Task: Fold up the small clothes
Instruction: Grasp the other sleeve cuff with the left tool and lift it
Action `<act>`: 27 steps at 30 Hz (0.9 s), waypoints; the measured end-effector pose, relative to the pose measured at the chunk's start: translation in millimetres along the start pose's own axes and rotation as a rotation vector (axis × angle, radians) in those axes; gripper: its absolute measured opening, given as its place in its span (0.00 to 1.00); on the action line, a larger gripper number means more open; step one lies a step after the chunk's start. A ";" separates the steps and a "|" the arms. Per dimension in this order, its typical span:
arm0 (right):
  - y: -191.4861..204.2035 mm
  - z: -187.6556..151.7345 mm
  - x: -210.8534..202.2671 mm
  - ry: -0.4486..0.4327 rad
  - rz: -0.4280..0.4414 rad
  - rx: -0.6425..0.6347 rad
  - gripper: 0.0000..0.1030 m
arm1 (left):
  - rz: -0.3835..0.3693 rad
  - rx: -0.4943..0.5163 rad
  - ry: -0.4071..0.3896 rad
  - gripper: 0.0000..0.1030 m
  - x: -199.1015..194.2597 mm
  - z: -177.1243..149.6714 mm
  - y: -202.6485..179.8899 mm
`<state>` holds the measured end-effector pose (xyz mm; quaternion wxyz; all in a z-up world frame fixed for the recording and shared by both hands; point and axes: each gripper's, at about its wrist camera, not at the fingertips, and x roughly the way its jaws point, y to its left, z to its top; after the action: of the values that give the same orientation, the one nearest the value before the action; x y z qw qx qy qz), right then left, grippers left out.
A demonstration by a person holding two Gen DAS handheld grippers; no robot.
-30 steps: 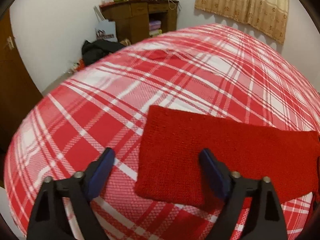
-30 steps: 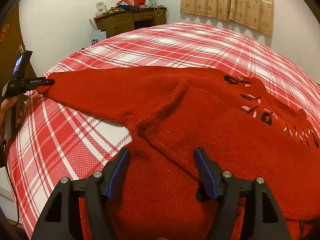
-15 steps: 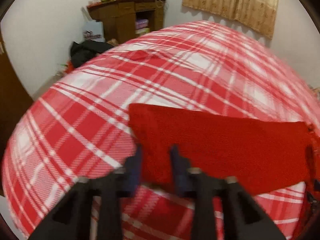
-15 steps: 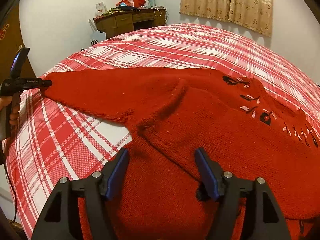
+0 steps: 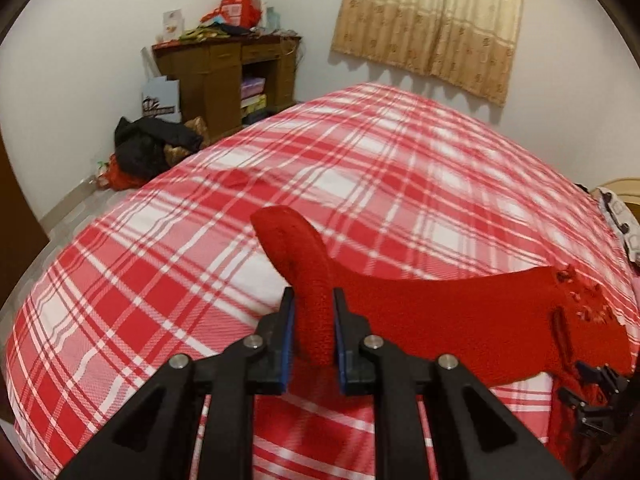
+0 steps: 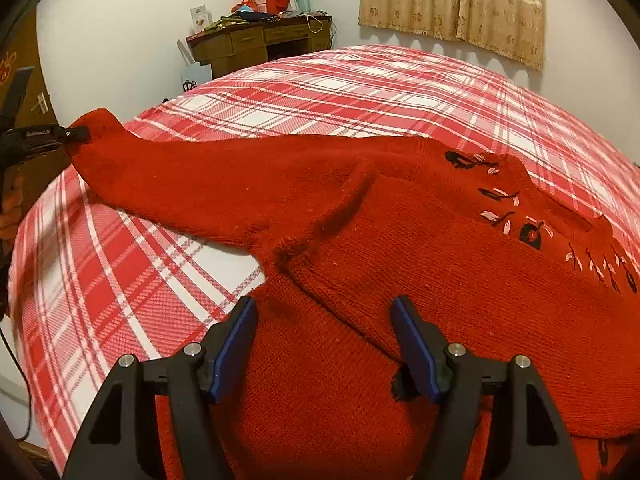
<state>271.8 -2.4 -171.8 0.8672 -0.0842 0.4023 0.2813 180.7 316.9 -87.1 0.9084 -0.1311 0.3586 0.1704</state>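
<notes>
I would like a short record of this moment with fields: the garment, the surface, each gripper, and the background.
garment: red knit sweater, spread out, embroidered near the neck
surface: red-and-white plaid bedspread
left gripper: shut on the sleeve cuff, lifted off the bed
right gripper: open, over the sweater's body
background: wooden desk, beige curtain
</notes>
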 end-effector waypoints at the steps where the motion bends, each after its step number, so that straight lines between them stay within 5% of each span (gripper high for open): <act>1: -2.7 0.0 -3.0 -0.005 0.020 0.018 0.69 | -0.007 0.008 -0.009 0.17 -4.3 1.3 -4.2; 4: -17.3 -1.3 -24.2 -0.034 0.064 0.095 0.69 | -0.038 0.043 -0.040 0.17 -20.2 5.8 -21.7; 27: -85.5 -88.3 -190.6 -0.172 -0.021 0.182 0.72 | -0.218 0.174 -0.143 0.15 -76.8 36.9 -144.0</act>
<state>163.1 -186.0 -95.1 0.9054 0.0148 0.3495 0.2407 208.6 183.0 9.2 0.9527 -0.0775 0.2900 0.0478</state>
